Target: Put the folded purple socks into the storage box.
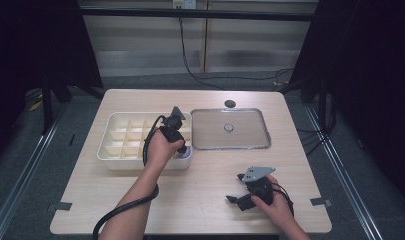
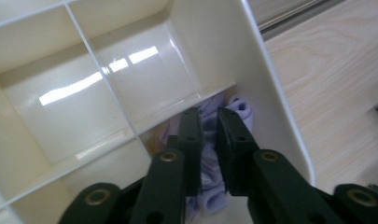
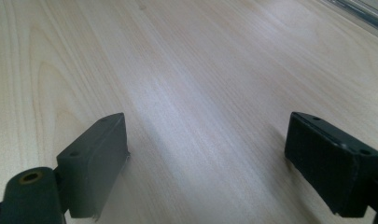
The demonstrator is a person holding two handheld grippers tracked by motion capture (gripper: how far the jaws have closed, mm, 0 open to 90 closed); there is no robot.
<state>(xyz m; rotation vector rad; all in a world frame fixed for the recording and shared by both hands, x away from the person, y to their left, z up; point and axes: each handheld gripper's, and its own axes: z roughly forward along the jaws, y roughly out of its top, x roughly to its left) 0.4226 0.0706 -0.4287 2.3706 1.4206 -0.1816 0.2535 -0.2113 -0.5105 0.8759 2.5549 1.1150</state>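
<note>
Left gripper (image 2: 209, 135) points down into organizer corner compartment (image 2: 252, 70), fingers slightly parted around lilac cloth (image 2: 207, 154); right gripper (image 3: 205, 158) rests wide open, empty, on the surface (image 3: 186, 70).

Divided organiser box (image 2: 84, 93): cream plastic, glossy, smooth, light glare on the cell floors; lilac cloth (image 2: 210, 154) in the corner cell: soft, ribbed knit, matt; left gripper (image 2: 210, 135): black matt plastic jaws, brass-looking rivets; right gripper (image 3: 205, 158): matt black pads, slightly grainy; table (image 3: 186, 70): pale wood-grain laminate, smooth, faint sheen; tray (image 1: 200, 140): shiny, metal-looking rim.
</note>
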